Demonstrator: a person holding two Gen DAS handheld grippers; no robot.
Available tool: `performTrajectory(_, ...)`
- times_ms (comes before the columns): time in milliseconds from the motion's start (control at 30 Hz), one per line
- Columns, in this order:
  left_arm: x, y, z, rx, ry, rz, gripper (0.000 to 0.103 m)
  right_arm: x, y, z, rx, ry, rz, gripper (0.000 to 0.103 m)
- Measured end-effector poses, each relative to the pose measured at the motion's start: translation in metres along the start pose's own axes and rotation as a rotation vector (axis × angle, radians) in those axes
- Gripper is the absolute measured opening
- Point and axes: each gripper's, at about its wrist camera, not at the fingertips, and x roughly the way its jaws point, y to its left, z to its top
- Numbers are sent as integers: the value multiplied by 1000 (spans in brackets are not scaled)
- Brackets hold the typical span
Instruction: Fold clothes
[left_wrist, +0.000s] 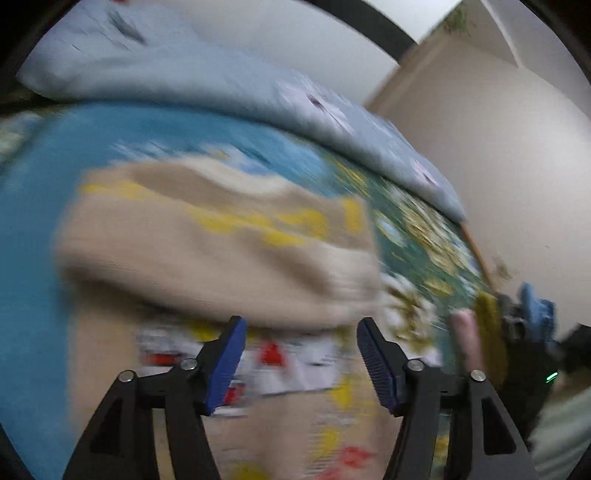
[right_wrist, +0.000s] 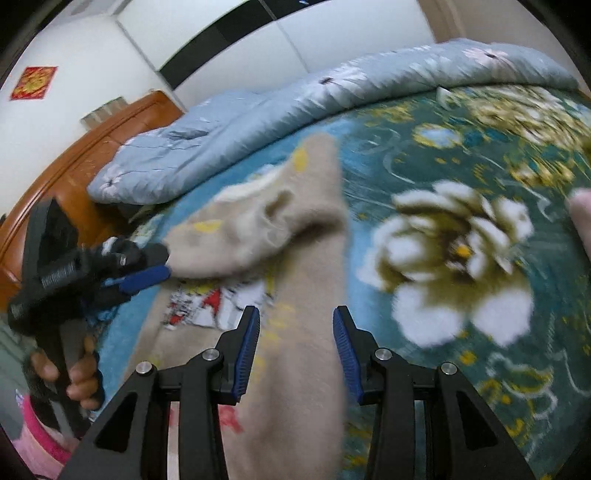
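Now we see beige garment (right_wrist: 295, 369) on bed (right_wrist: 480, 387), long axis running away from us. Left hand-held gripper (left_wrist: 301, 363) nearer folded flap (left_wrist: 221, 254), jaws apart, holding nothing. Right hand-held gripper (right_wrist: 295, 354) partly open, straddling garment, pads not pressing.

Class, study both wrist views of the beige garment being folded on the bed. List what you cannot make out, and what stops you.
- Garment print, left wrist view: motion blur smears it.
- Garment's near end, right wrist view: cut off by the bottom edge, behind the right gripper.
- Left gripper jaws, right wrist view: blurred and seen side-on.
- Pale shape, right edge: cropped, unidentifiable.
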Motion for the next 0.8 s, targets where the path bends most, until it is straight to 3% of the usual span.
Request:
performTrajectory(67, -6, 24, -4, 14, -47, 175, 72, 11, 7, 10, -14, 1, 36, 43)
performTrajectory(133, -3, 49, -6, -16, -33, 291, 72, 23, 8, 19, -4, 5, 51, 43)
performTrajectory(233, 8, 90, -3, -132, 19, 291, 72, 48, 3, 33, 66, 32, 67, 43)
performTrajectory(367, 15, 126, 2, -255, 20, 315, 72, 76, -8, 45, 231, 75, 133, 41)
performTrajectory(400, 15, 131, 3, -283, 11, 296, 72, 78, -8, 47, 248, 68, 143, 29)
performTrajectory(467, 12, 136, 4, -314, -6, 268, 72, 75, -1, 53, 218, 45, 124, 12)
performTrajectory(700, 18, 133, 6, -293, -7, 229, 72, 38, 30, 99, -13, -131, 0, 10)
performTrajectory(800, 23, 130, 8, -269, -10, 235, 74, 53, 12, 101, 9, -99, -57, 10)
